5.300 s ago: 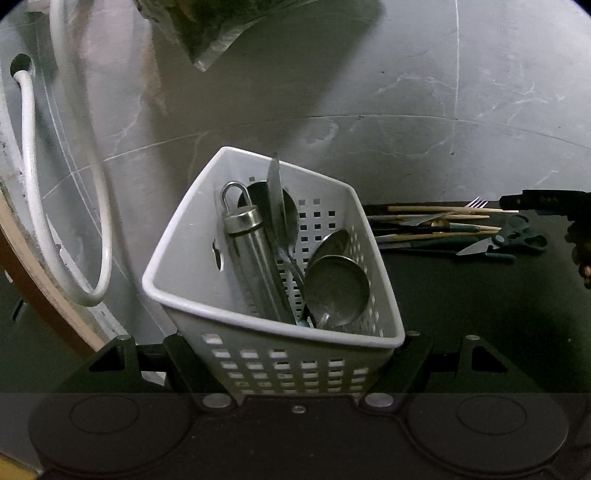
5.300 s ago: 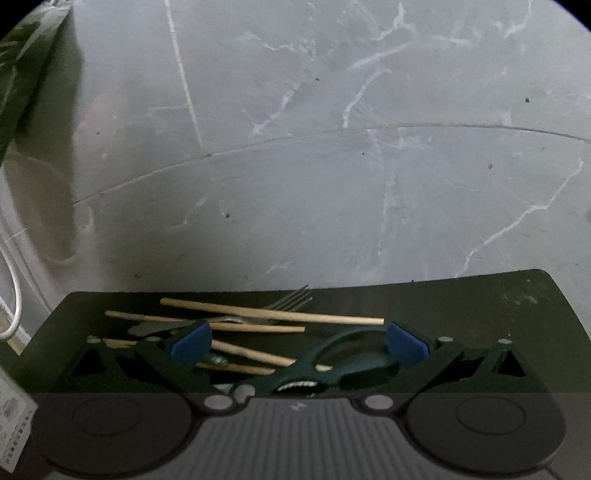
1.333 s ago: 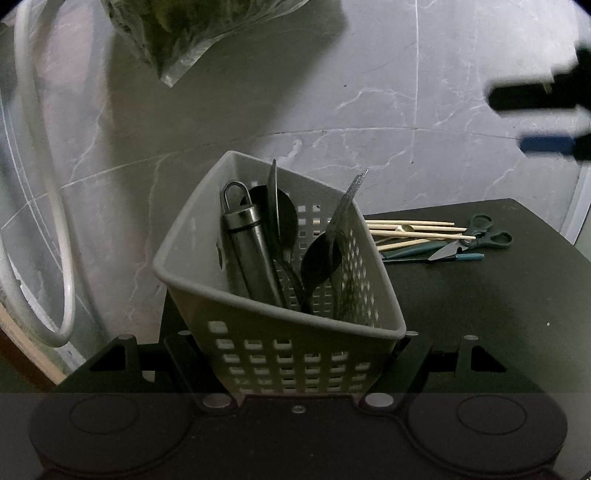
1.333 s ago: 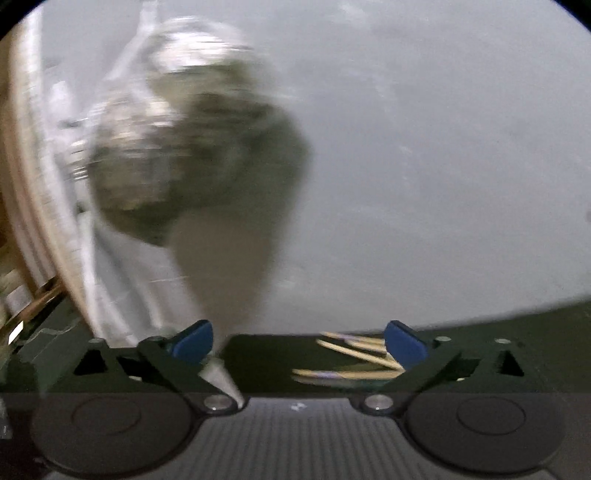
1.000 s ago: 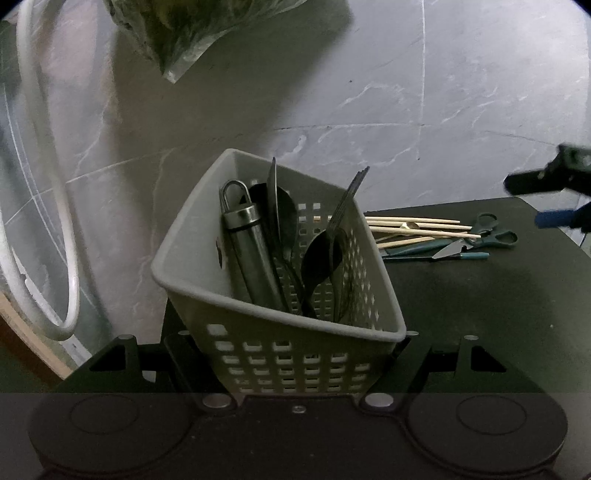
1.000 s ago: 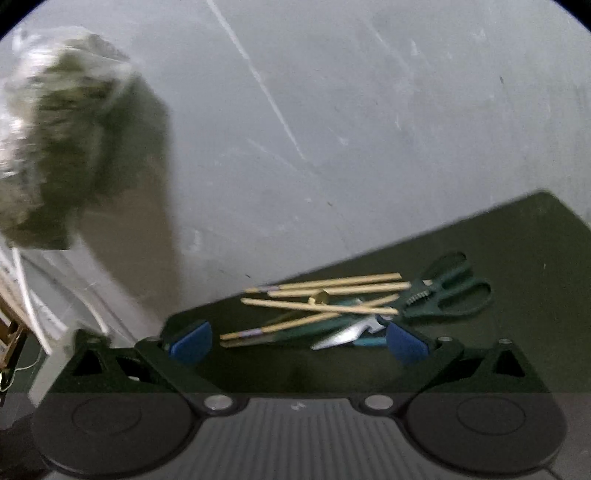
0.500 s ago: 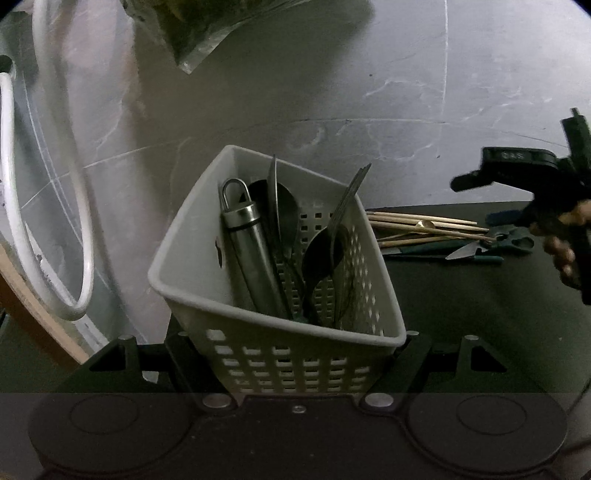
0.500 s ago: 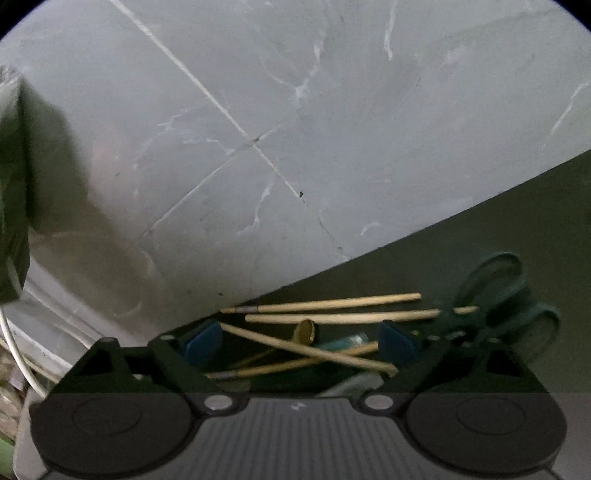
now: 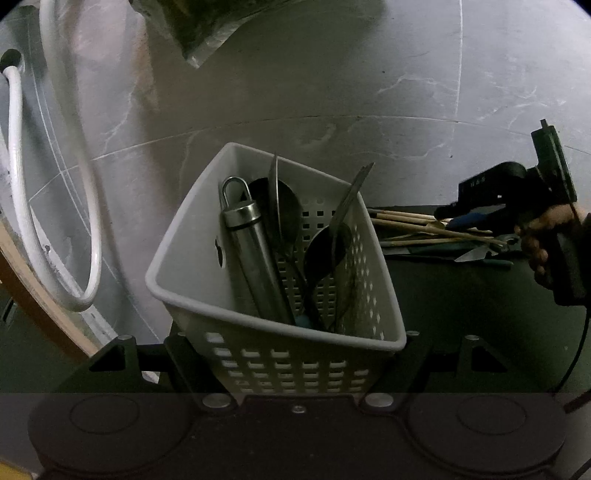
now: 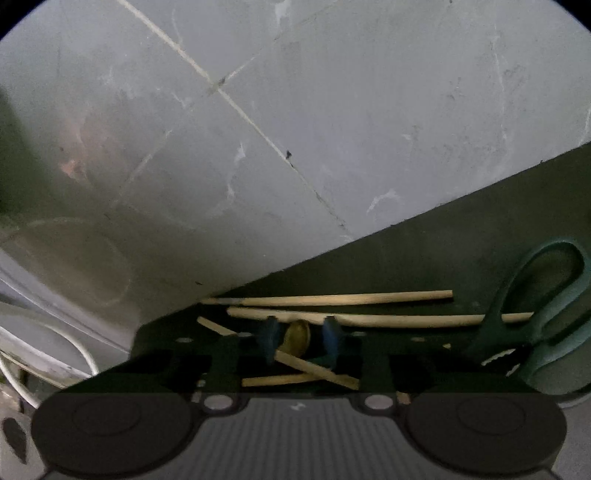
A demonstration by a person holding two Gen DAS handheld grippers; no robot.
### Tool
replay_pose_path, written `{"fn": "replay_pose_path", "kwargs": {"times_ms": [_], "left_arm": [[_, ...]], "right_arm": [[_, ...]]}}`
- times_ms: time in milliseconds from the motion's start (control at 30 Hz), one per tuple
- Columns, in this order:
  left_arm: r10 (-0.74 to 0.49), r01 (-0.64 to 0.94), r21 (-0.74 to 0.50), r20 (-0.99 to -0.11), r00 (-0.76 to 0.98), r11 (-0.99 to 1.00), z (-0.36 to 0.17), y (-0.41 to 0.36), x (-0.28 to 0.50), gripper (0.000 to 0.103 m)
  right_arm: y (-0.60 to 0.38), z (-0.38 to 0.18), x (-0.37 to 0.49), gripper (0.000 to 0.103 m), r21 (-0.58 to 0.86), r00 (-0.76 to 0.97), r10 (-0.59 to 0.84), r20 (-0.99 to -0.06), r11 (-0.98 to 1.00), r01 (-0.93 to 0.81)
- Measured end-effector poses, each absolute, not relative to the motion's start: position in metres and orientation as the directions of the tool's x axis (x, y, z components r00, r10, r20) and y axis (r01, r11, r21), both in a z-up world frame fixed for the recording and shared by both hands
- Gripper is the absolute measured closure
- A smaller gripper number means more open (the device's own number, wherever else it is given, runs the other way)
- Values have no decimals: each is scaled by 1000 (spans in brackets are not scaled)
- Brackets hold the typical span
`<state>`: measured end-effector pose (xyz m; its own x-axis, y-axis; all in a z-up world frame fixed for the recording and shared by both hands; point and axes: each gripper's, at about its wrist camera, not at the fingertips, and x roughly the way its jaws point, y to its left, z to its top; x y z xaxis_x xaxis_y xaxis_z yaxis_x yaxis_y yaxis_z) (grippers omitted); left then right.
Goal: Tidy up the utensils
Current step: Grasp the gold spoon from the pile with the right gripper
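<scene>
Utensils sit in two places. Your left gripper [image 9: 295, 354] is clamped on the near wall of a white perforated basket [image 9: 280, 332], one finger at each lower corner. The basket stands tilted back from you. It holds a steel cylinder with a loop handle [image 9: 255, 254], dark spoons [image 9: 328, 247] and a flat metal blade [image 9: 351, 199] leaning against the far wall.

To the right of the basket, on the black tabletop [image 9: 461, 302], lies a loose heap: wooden chopsticks [image 10: 332, 299], green-handled scissors [image 10: 535, 314] and a small brass-coloured spoon bowl [image 10: 297, 338].

Your right gripper [image 10: 299, 341] is down over that heap with its jaws closing. The blue pads [image 10: 267, 338] stand close on either side of the spoon bowl, and one chopstick runs diagonally just beneath them. Whether the pads already press on the bowl, you cannot tell from the blurred wrist view. In the left wrist view your hand [image 9: 546, 240] shows around the gripper's handle, above the chopsticks.

Behind everything is a grey marbled wall [image 10: 332, 110], with a white hose [image 9: 55, 184] looping at the far left and a plastic bag [image 9: 199, 26] hanging above.
</scene>
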<state>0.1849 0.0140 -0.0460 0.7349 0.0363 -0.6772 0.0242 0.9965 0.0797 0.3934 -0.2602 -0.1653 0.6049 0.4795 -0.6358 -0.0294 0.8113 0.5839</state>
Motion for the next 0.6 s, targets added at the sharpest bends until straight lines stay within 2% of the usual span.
{"fn": "replay_pose_path", "kwargs": {"times_ms": [233, 300, 367, 600], "left_arm": [[40, 22, 82, -680, 732, 996, -45, 14, 188, 25], [39, 22, 81, -680, 732, 996, -45, 14, 188, 25], [39, 23, 81, -680, 732, 996, -45, 15, 188, 25], [36, 26, 81, -677, 735, 996, -45, 16, 188, 25]], "right_arm": [[-248, -169, 393, 83, 572, 604, 482, -635, 818, -52], [-244, -170, 394, 89, 568, 603, 479, -638, 822, -51], [-243, -170, 393, 100, 555, 603, 465, -648, 830, -44], [-241, -161, 385, 102, 544, 648, 453, -612, 836, -71]]}}
